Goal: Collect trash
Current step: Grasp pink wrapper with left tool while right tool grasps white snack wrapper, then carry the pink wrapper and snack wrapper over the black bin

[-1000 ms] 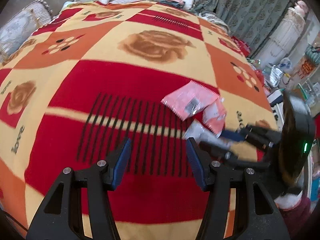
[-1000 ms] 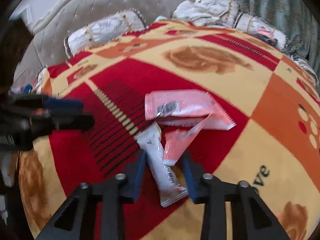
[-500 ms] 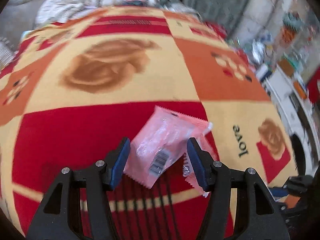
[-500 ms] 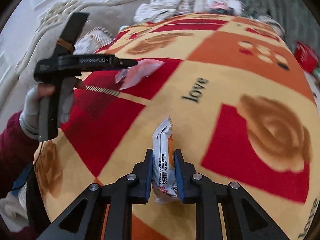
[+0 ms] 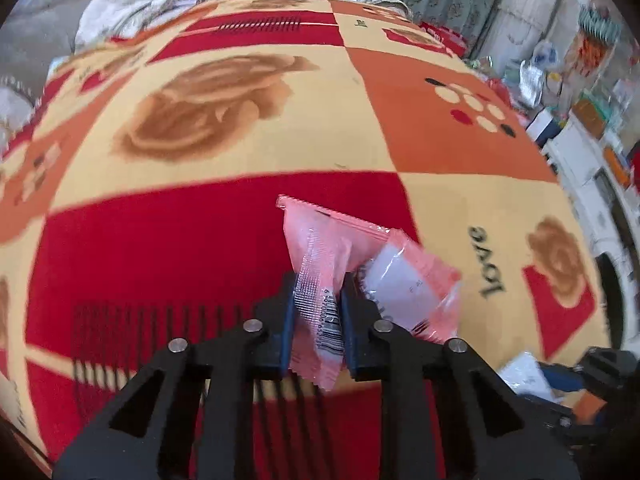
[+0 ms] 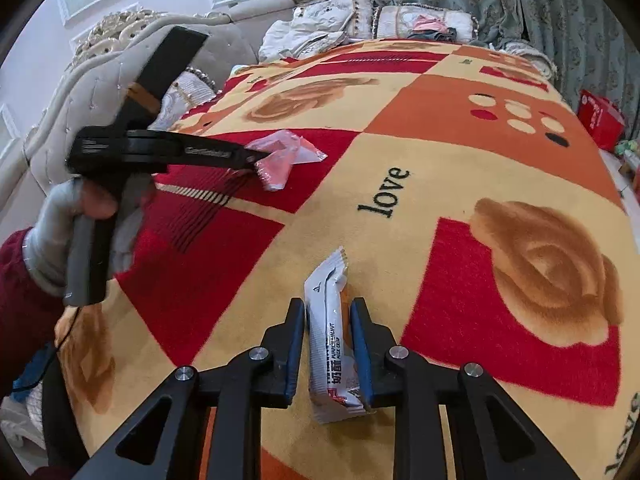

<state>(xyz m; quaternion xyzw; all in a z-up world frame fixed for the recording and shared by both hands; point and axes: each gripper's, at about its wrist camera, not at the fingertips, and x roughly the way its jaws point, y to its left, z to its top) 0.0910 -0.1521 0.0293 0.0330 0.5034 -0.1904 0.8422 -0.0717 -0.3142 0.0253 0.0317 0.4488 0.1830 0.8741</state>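
Now the pink wrapper [image 5: 316, 276] sat pinched between the blue pads of the left tool [image 5: 318, 320], its barcode end hanging back toward the camera and its sealed top edge pointing out over the red patch of the blanket [image 5: 248, 120]. The left tool's jaws had just been closing, and they stood narrow with the wrapper crumpled between them. A second pink wrapper [image 5: 412, 284], with a pale panel on it, lay just beside the right-hand pad, touching the first one; whether it was caught in the grip too could not be told. From the right wrist view the same pink bundle [image 6: 282, 154] showed at the tip of the left tool [image 6: 256, 158], just above the blanket; whether it still touched the fabric could not be told.

The white and orange snack wrapper [image 6: 330, 332] was held lengthwise in the right tool [image 6: 328, 356], jaws drawn narrow onto its sides, one sealed end poking forward over a cream square of the blanket [image 6: 440, 168].

A gloved hand [image 6: 80, 232] in a dark red sleeve [image 6: 20, 280] gripped the handle of the left tool. The blanket covered a bed, with pillows [image 6: 340, 12] piled near a padded headboard [image 6: 80, 80] and green curtains [image 6: 540, 0] behind.
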